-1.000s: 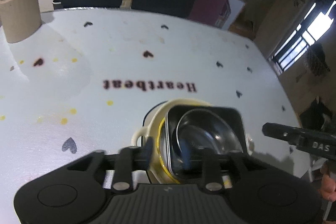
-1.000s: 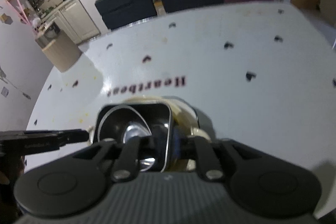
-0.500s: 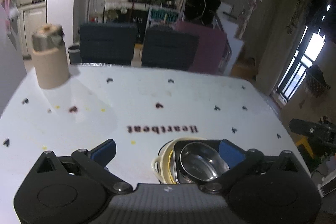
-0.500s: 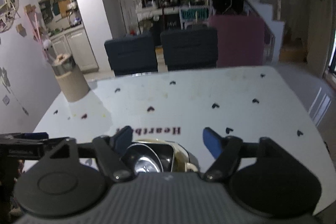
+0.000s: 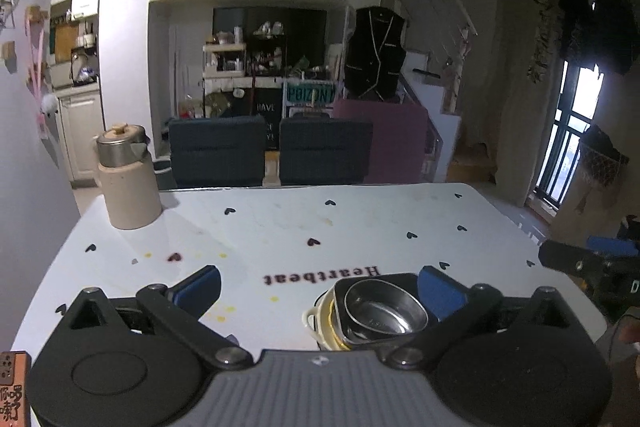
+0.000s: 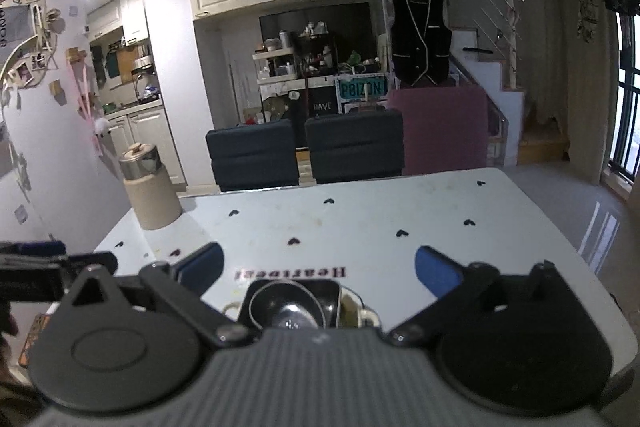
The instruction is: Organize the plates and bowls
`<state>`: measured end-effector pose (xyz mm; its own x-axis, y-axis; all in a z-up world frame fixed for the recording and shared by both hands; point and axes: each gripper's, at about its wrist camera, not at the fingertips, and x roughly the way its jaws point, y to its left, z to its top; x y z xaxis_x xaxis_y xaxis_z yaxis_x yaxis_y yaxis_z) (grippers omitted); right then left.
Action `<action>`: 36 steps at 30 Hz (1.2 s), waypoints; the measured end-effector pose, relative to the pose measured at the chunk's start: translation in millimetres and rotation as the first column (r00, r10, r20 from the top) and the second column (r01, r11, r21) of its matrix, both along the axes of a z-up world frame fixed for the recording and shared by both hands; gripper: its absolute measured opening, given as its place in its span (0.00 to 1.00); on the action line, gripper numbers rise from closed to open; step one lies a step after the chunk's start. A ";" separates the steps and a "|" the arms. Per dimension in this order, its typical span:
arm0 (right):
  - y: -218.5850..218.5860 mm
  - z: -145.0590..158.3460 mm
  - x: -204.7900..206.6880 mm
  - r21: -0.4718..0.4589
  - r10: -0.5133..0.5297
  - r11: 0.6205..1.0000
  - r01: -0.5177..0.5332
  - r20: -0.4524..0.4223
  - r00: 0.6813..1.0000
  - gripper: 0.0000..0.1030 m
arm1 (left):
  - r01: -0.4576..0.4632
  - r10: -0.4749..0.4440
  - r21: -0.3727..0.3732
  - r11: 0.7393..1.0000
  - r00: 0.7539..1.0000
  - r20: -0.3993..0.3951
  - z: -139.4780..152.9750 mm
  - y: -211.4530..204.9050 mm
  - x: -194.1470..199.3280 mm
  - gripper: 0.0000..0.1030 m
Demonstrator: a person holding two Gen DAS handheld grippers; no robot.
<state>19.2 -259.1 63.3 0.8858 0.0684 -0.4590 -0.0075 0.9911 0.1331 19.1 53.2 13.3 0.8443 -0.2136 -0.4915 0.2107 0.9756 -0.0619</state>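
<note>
Bench [image 5: 360, 227], white with a heart print, carries one nested stack at its near edge: cream dish [image 5: 320, 323], square tray [image 5: 340, 303], steel bowl [image 5: 384, 307] on top. Left gripper [image 5: 320, 281] open, empty; stack low, right of centre. Right gripper [image 6: 318, 267] just opened, empty; stack low, slightly left.

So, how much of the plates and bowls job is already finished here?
Done, it seems: the round steel bowl sits nested in the dark square dish, and both sit in the cream bowl on the table. In hand: nothing; the left hand-held gripper and right hand-held gripper, which just opened, are empty. Left: no other dishes are visible, only a canister.
</note>
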 end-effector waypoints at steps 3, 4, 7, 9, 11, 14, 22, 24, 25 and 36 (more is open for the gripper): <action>-0.1 -8.2 -9.4 -0.017 0.000 1.000 0.000 0.009 1.000 1.00 | -0.008 0.008 0.001 1.000 1.000 0.000 -7.8 -0.4 -11.5 1.00; -1.0 -10.4 -12.2 -0.019 -0.001 1.000 0.001 0.013 1.000 1.00 | -0.008 0.008 -0.001 1.000 1.000 0.000 -10.6 -0.7 -15.4 1.00; -3.5 -17.2 -21.6 -0.029 0.001 1.000 -0.001 0.017 1.000 1.00 | -0.006 0.006 -0.005 1.000 1.000 0.007 -18.4 -0.2 -26.0 1.00; -5.1 -22.6 -27.4 -0.039 0.001 0.999 0.000 0.016 1.000 1.00 | -0.007 0.007 0.001 1.000 1.000 0.005 -25.0 -1.6 -32.2 1.00; -5.5 -27.8 -32.3 -0.045 -0.002 0.999 0.003 0.012 1.000 1.00 | -0.012 0.012 0.020 1.000 1.000 0.007 -31.3 -4.0 -37.5 1.00; -7.0 -35.4 -39.8 -0.052 -0.002 0.999 0.003 0.011 1.000 1.00 | -0.022 0.021 0.036 0.999 1.000 0.013 -39.3 -3.5 -44.9 1.00; -7.2 -50.5 -54.2 -0.092 -0.017 0.996 0.019 0.019 1.000 1.00 | -0.011 0.010 0.040 0.999 1.000 0.024 -52.0 -4.7 -60.6 1.00; -6.6 -55.1 -56.3 -0.100 -0.013 0.995 0.014 0.011 1.000 1.00 | -0.013 0.013 0.034 0.999 1.000 0.024 -55.8 -4.0 -63.8 1.00; -6.5 -56.6 -59.3 -0.106 -0.013 0.994 0.014 0.008 1.000 1.00 | -0.015 0.014 0.030 0.999 1.000 0.024 -58.0 -3.5 -65.1 1.00; -8.1 -62.3 -72.6 -0.117 -0.001 0.993 0.005 0.031 1.000 1.00 | 0.001 -0.002 0.039 0.999 0.999 0.032 -70.8 -9.4 -72.5 1.00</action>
<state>-53.5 -267.2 1.0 0.8998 0.0132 -0.4361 -0.0067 0.9998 0.0163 -53.4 43.8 -57.5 0.8593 -0.1960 -0.4725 0.2136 0.9768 -0.0167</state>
